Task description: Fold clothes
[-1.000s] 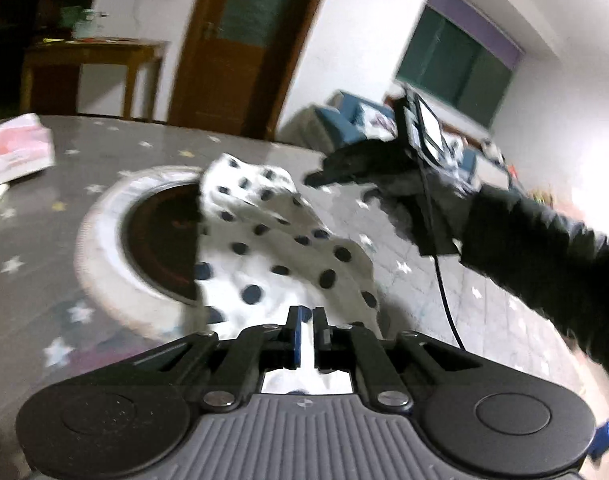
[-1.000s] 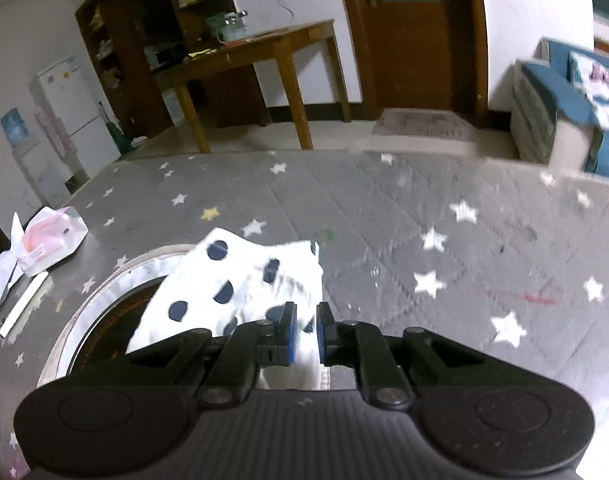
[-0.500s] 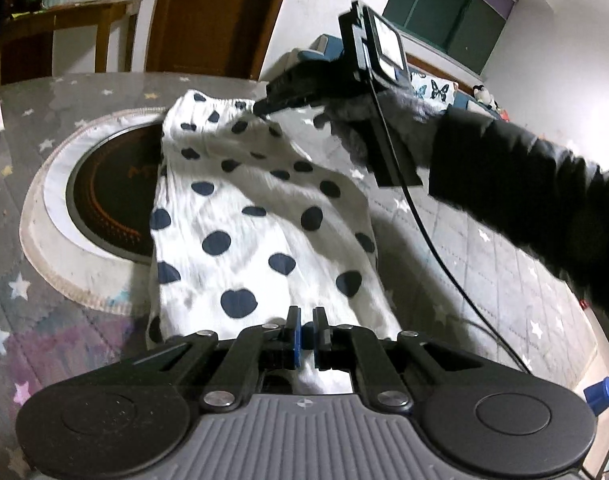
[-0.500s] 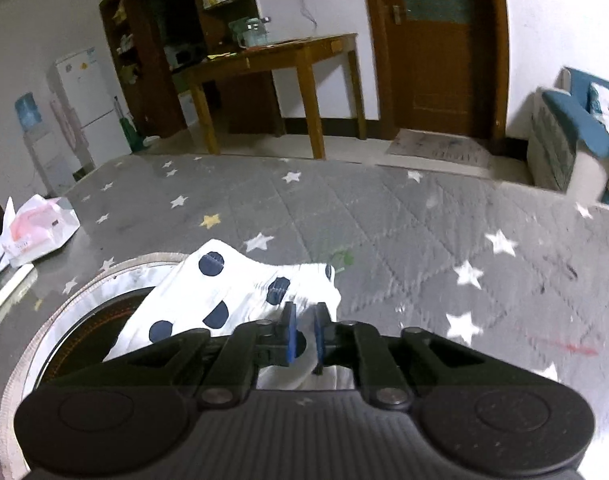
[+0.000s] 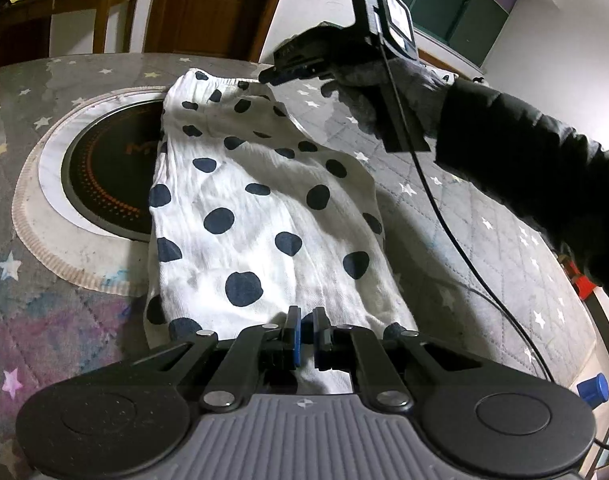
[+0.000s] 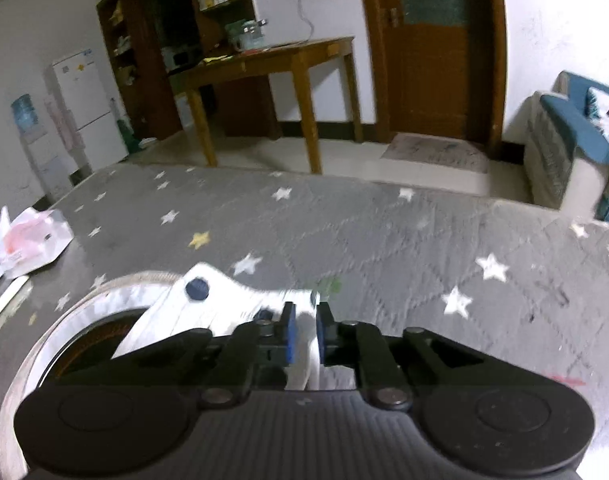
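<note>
A white garment with dark polka dots (image 5: 260, 208) lies stretched flat on the grey star-patterned table cover, partly over a round black cooktop. My left gripper (image 5: 306, 334) is shut on the garment's near edge. My right gripper (image 5: 270, 78) pinches the far edge, seen from the left wrist view. In the right wrist view the right gripper (image 6: 303, 330) is closed on the garment (image 6: 224, 296), with a narrow gap between the blue pads.
A round black cooktop (image 5: 108, 168) with a white ring sits under the garment's left side. A pink-white plastic bag (image 6: 28, 240) lies at the table's far left. A blue cap (image 5: 592, 390) sits off the right edge. A wooden table (image 6: 272, 64) and sofa (image 6: 576, 140) stand beyond.
The garment has been pulled out from a lifted bunch into a flat stretch on the table. Both grippers moved apart and lower, each keeping hold of its edge.
</note>
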`<state>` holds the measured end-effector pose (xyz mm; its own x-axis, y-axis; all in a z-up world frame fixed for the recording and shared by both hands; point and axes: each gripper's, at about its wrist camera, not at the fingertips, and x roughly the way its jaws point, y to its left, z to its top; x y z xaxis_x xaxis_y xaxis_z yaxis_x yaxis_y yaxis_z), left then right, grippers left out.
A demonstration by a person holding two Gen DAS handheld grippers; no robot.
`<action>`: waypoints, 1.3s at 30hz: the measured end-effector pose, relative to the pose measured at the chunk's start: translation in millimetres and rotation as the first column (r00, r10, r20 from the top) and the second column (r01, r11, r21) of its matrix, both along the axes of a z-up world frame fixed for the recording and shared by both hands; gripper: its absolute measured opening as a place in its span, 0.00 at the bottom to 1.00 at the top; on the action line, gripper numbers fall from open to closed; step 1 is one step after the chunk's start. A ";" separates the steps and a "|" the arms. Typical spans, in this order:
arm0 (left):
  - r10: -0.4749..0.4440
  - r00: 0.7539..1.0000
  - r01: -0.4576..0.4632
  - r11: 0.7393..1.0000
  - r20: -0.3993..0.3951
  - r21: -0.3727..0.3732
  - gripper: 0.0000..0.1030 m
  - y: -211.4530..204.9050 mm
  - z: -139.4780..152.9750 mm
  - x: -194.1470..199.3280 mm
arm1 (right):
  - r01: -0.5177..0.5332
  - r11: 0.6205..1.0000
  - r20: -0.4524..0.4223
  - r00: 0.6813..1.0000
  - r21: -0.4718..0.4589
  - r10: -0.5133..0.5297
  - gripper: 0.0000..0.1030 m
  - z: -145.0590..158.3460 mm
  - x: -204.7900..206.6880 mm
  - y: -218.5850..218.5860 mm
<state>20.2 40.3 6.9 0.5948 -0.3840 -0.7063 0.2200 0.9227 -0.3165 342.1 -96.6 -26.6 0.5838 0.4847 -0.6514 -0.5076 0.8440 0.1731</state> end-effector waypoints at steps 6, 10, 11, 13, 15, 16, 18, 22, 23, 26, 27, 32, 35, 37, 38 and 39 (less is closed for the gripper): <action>-0.003 1.000 0.003 1.000 0.000 -0.003 0.09 -0.1 -0.2 0.0 | -0.022 1.000 -0.004 1.000 -0.013 0.022 0.19 -9.8 -3.9 4.3; -0.005 1.000 0.005 1.000 0.001 -0.003 0.10 -0.2 0.1 -0.8 | -0.023 0.999 0.055 0.998 -0.049 0.025 0.07 -4.2 -5.5 12.1; -0.005 1.000 0.005 1.000 0.000 -0.004 0.10 -0.1 0.2 -0.8 | -0.023 0.998 0.070 0.997 -0.051 0.027 0.06 -1.0 -5.0 13.4; -0.008 1.000 0.008 1.000 0.000 -0.004 0.10 0.5 0.0 -0.4 | -0.024 0.998 0.101 0.994 -0.063 0.031 0.06 4.2 -3.0 17.1; -0.011 1.000 0.011 1.000 0.001 -0.005 0.10 1.4 -0.4 -0.2 | -0.022 0.997 0.129 0.991 -0.077 0.032 0.06 7.2 0.4 20.5; -0.012 1.000 0.012 1.000 0.002 -0.005 0.10 1.9 -0.7 -0.1 | -0.019 0.996 0.135 0.990 -0.083 0.030 0.06 6.5 2.6 22.3; -0.013 1.000 0.013 1.000 0.003 -0.007 0.10 2.3 -1.1 -0.4 | -0.013 0.994 0.124 0.992 -0.104 0.026 0.07 0.8 10.3 24.3; -0.013 1.000 0.013 1.000 0.003 -0.008 0.10 2.5 -1.4 -1.2 | 0.001 0.995 0.103 0.995 -0.100 0.009 0.12 -3.0 12.9 19.1; -0.013 1.000 0.013 1.000 0.003 -0.009 0.10 2.6 -1.4 -1.3 | 0.001 0.996 0.105 0.994 -0.089 0.008 0.13 1.0 9.8 14.8; -0.013 1.000 0.013 1.000 0.005 -0.009 0.10 3.1 -1.8 -1.4 | -0.011 0.997 0.104 0.994 -0.070 0.018 0.15 15.0 -4.6 0.6; -0.012 1.000 0.013 1.000 0.006 -0.009 0.10 3.2 -1.9 -1.8 | -0.025 0.998 0.094 0.995 -0.057 0.031 0.15 20.3 -12.3 -5.8; -0.003 1.000 0.003 1.000 0.011 -0.016 0.10 4.6 -2.3 -2.8 | -0.098 0.995 -0.004 0.995 0.026 0.098 0.15 26.5 -65.7 -49.2; -0.003 1.000 0.003 1.000 0.016 0.000 0.10 2.3 -0.8 -3.3 | -0.127 0.991 -0.061 0.990 0.040 0.129 0.16 20.2 -100.3 -74.0; -0.003 1.000 0.003 1.000 0.020 0.012 0.12 0.3 0.5 -3.5 | -0.151 0.987 -0.085 0.984 0.053 0.156 0.16 15.9 -119.6 -86.4; -0.001 1.000 0.000 1.000 0.024 0.020 0.15 -0.9 1.8 -3.5 | -0.169 0.983 -0.089 0.981 0.065 0.174 0.16 14.6 -128.2 -90.4; 0.001 1.000 -0.002 1.000 0.028 0.028 0.17 -2.1 3.0 -3.5 | -0.187 0.979 -0.092 0.977 0.077 0.193 0.16 13.4 -136.7 -94.3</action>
<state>16.7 38.1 9.9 0.6151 -0.3630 -0.6999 0.2266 0.9316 -0.2841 205.4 -190.9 -13.1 0.4112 0.6254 -0.6632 -0.6350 0.7185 0.2838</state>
